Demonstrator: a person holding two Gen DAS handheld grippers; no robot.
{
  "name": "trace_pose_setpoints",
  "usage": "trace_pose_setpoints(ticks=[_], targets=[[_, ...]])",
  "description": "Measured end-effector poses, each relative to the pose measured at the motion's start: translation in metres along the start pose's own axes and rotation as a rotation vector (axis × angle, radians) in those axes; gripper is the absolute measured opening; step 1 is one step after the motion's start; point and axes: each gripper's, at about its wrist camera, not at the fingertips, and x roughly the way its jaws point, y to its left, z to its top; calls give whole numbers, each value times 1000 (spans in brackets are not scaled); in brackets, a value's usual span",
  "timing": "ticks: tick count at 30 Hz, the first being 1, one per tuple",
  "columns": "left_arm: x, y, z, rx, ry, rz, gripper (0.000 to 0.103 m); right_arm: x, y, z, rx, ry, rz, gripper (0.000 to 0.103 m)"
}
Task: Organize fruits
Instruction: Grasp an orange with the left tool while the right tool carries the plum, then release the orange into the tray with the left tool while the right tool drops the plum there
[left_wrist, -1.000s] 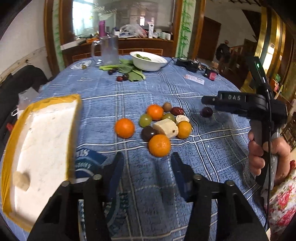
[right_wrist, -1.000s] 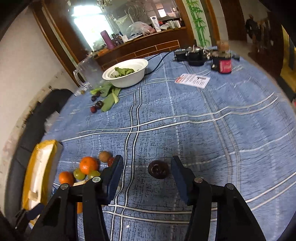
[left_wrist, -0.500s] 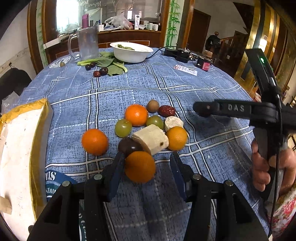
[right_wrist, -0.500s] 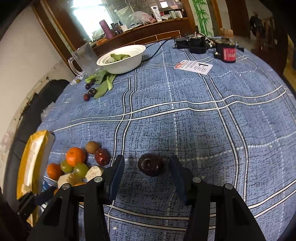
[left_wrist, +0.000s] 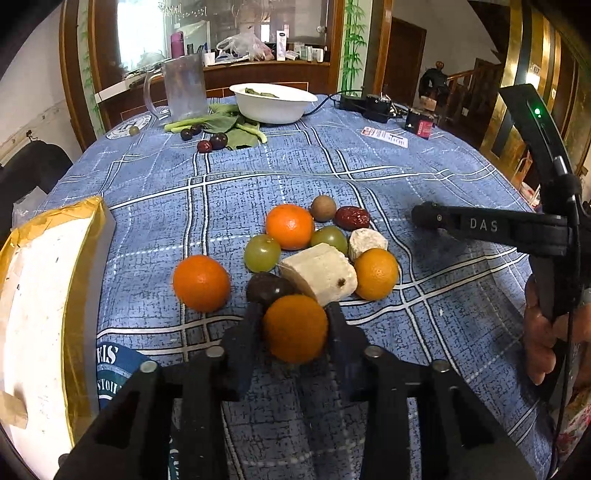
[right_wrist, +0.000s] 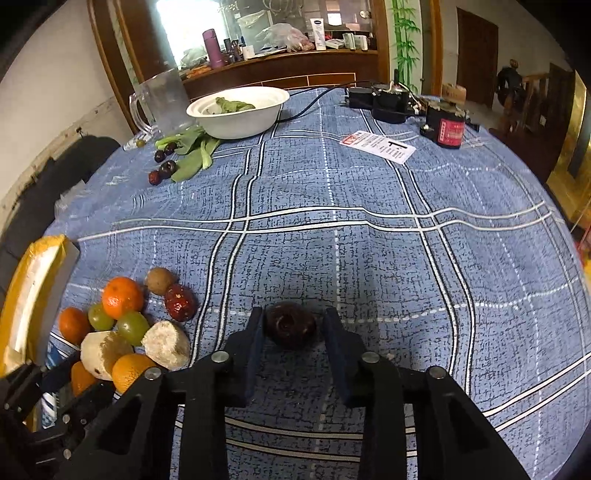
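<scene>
A cluster of fruit lies on the blue checked tablecloth (left_wrist: 332, 173): several oranges, two green grapes (left_wrist: 262, 253), a red date (left_wrist: 352, 218), a brown longan (left_wrist: 323, 208), a dark plum (left_wrist: 267, 288) and two pale chunks (left_wrist: 319, 273). My left gripper (left_wrist: 293, 328) is shut on the nearest orange (left_wrist: 295, 328). My right gripper (right_wrist: 292, 332) has its fingers closely on both sides of a lone dark plum (right_wrist: 290, 328), with small gaps, right of the cluster. The right gripper also shows in the left wrist view (left_wrist: 424, 218).
A white foam box with yellow tape (left_wrist: 40, 302) stands at the left. At the far side are a white bowl of greens (left_wrist: 273, 101), a glass mug (left_wrist: 183, 88), leafy greens with dark cherries (left_wrist: 218, 140), a paper card (right_wrist: 378, 146) and black devices (right_wrist: 384, 101).
My left gripper moved forward to the nearest orange and closed on it. My right gripper moved forward around the lone dark plum and narrowed.
</scene>
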Motion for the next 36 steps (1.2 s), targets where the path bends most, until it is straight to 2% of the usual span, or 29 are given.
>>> trace_pose_setpoints(ticks=[4, 10, 11, 16, 22, 25, 29, 36], targets=[[-7, -3, -2, -11, -17, -1, 31, -2, -8, 1, 58, 8, 72, 27], [-39, 7, -2, -93, -72, -28, 31, -20, -34, 6, 220, -35, 323, 27], [-44, 9, -2, -101, -80, -25, 31, -22, -37, 6, 243, -41, 371, 27], [-76, 27, -10, -138, -117, 25, 31, -23, -37, 4, 285, -34, 476, 27], [-122, 66, -22, -213, -184, 101, 32, -24, -24, -1, 253, -37, 435, 27], [-141, 85, -29, -246, -207, 133, 32, -35, -9, -2, 217, -64, 357, 27], [-159, 111, -36, -264, -214, 182, 32, -58, 27, -7, 143, -71, 388, 27], [-168, 167, -43, -313, -199, 216, 32, -91, 135, -17, -63, -39, 490, 28]])
